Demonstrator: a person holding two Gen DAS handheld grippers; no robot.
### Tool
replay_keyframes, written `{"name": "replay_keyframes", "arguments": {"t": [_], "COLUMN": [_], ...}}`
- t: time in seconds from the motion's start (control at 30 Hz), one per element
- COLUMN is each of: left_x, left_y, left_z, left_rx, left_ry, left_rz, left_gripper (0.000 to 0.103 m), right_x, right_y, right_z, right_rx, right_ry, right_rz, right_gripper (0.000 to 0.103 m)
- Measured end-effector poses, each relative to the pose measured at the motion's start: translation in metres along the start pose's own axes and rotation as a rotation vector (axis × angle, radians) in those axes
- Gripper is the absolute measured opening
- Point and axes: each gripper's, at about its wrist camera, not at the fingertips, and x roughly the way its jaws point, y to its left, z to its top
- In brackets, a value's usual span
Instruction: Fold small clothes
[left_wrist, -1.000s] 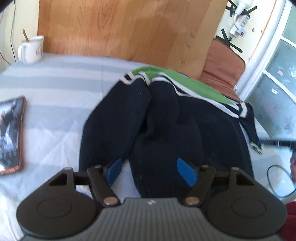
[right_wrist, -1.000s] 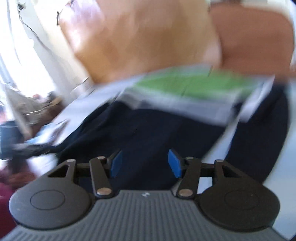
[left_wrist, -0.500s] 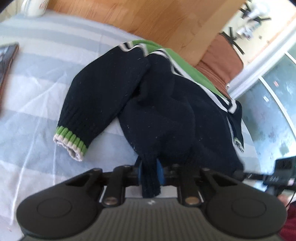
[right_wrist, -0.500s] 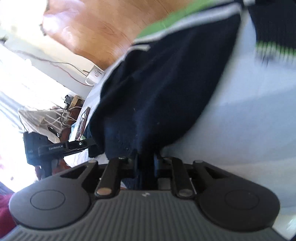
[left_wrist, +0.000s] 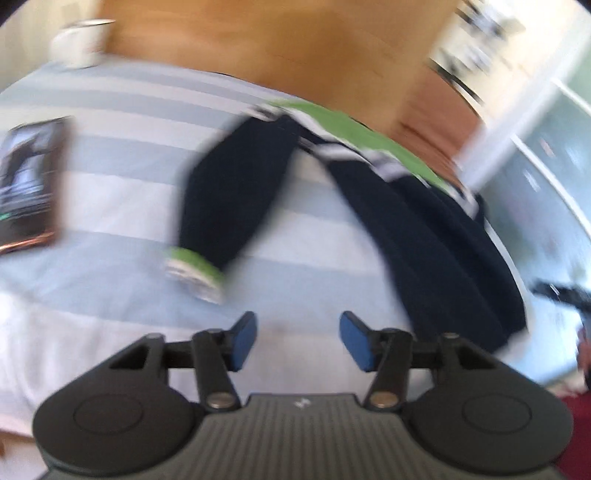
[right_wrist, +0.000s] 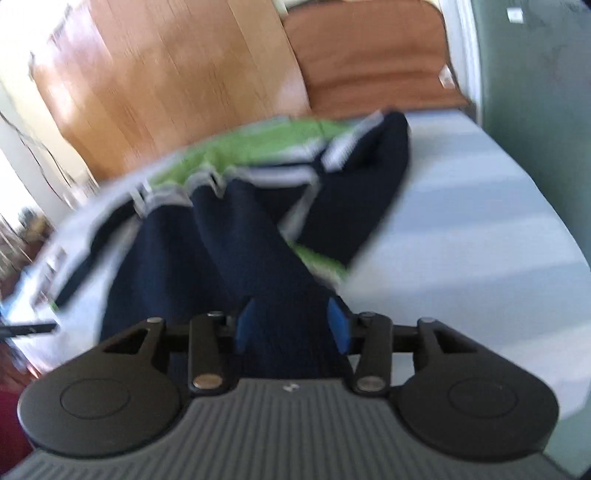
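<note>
The sweater (left_wrist: 436, 236) — a small dark navy knit with a green body panel and white stripes — lies on a bed covered by a light blue and white striped sheet (left_wrist: 122, 155). In the left wrist view its main dark mass runs down the right side of the bed, and one sleeve (left_wrist: 225, 192) stretches out to the left, ending in a green and white cuff (left_wrist: 195, 271) flat on the sheet. Both views are smeared by motion blur, so fine folds cannot be made out.

The left claw (left_wrist: 298, 339) has just been opening; its blue pads (left_wrist: 243, 338) stand spread with only bare sheet between them, clear of the cloth. The right claw (right_wrist: 291, 328) has also just been opening — a thick band of navy knit runs down between its blue pads (right_wrist: 338, 325), and they look parted around it, though the blur keeps me from telling whether either pad touches the cloth.

A phone (left_wrist: 31, 181) in a reddish case lies on the sheet near the left edge, well apart from the sweater. A white mug (left_wrist: 79, 46) stands at the far left corner of the bed, against a wooden headboard (left_wrist: 258, 48). A brown cushion (right_wrist: 373, 59) sits beside the headboard at the far right.
</note>
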Motion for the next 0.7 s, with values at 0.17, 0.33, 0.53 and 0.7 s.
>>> {"name": "replay_keyframes", "arguments": {"t": [0.17, 0.33, 0.53, 0.7], "left_x": [0.002, 0.011, 0.026, 0.000], "left_y": [0.029, 0.034, 0.046, 0.053], "left_z": [0.014, 0.017, 0.018, 0.015], "left_rx": [-0.128, -0.160, -0.251, -0.236], "left_ry": [-0.059, -0.096, -0.081, -0.208], "left_rz": [0.038, 0.011, -0.040, -0.051], "left_gripper": [0.074, 0.066, 0.015, 0.015], "right_x": [0.032, 0.099, 0.143, 0.145], "right_y": [0.047, 0.145, 0.207, 0.198], "right_z": [0.016, -0.022, -0.066, -0.049], "right_rx": [-0.164, -0.409, -0.697, -0.684], "right_ry": [0.019, 0.226, 0.287, 0.290], "right_rz": [0.169, 0.357, 0.258, 0.248], "right_gripper": [0.048, 0.058, 0.073, 0.012]}}
